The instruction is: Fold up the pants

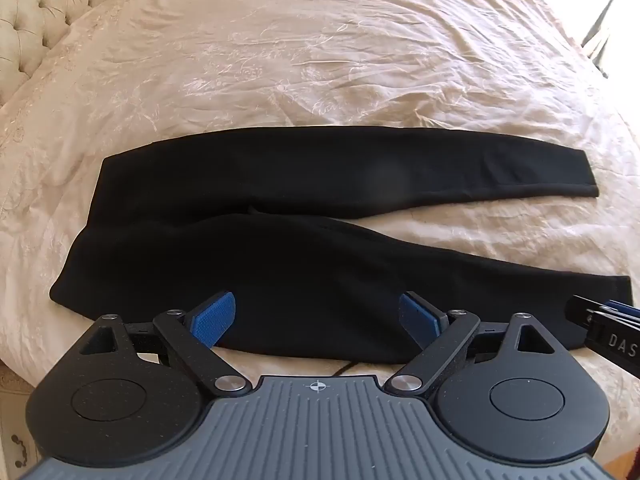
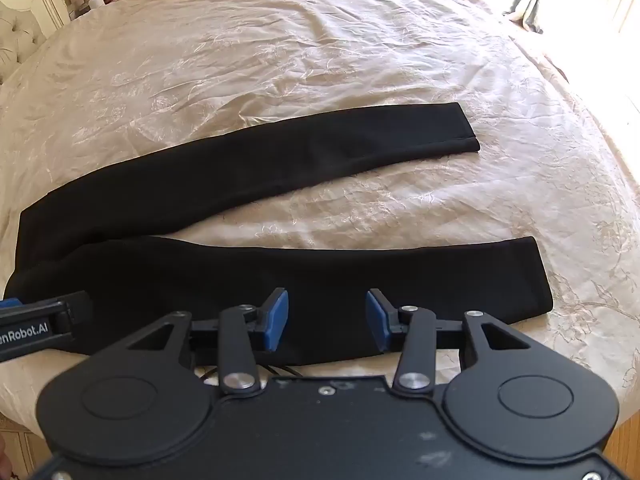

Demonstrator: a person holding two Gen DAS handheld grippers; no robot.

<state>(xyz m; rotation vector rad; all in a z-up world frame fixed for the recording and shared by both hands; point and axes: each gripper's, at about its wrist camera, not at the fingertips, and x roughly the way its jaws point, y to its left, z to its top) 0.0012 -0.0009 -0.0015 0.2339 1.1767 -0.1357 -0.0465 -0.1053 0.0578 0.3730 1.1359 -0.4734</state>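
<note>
**Hand-held grippers spread over the near leg of the pants**

Both hand-held grippers hang low over the near edge of the bed, each pointing forward across it, and neither one pinches anything. Left hand-held gripper [image 1: 316, 320] has its blue pads [image 1: 218, 314] spread wide apart, one on each side of the upper part of the near trouser leg, close to the waist end. Right hand-held gripper [image 2: 327, 320] is also spread, though less wide, and its blue pads [image 2: 276, 318] stand above the same leg further toward the hem. I cannot tell if the pads touch the cloth or only hover just above it.

Black pants [image 1: 280, 216] lie flat on the bed, with the waist to the left and the two legs running to the right. The legs open like a narrow V, so a strip of bedcover shows between them. The far leg [image 2: 320, 148] ends in a straight hem, and the near leg [image 2: 400, 276] ends in its own hem near the right side of the bed.

Each gripper appears at the edge of the other camera's view: the right one at the right edge of the left wrist view, the left one at the left edge of the right wrist view.

A cream, wrinkled bedcover [image 1: 320, 60] with a pale flower pattern covers the bed. A tufted headboard [image 1: 36, 12] stands at the far left. Bright light comes from the far right. A thin dark cable [image 2: 240, 372] lies just before the right gripper body.
</note>
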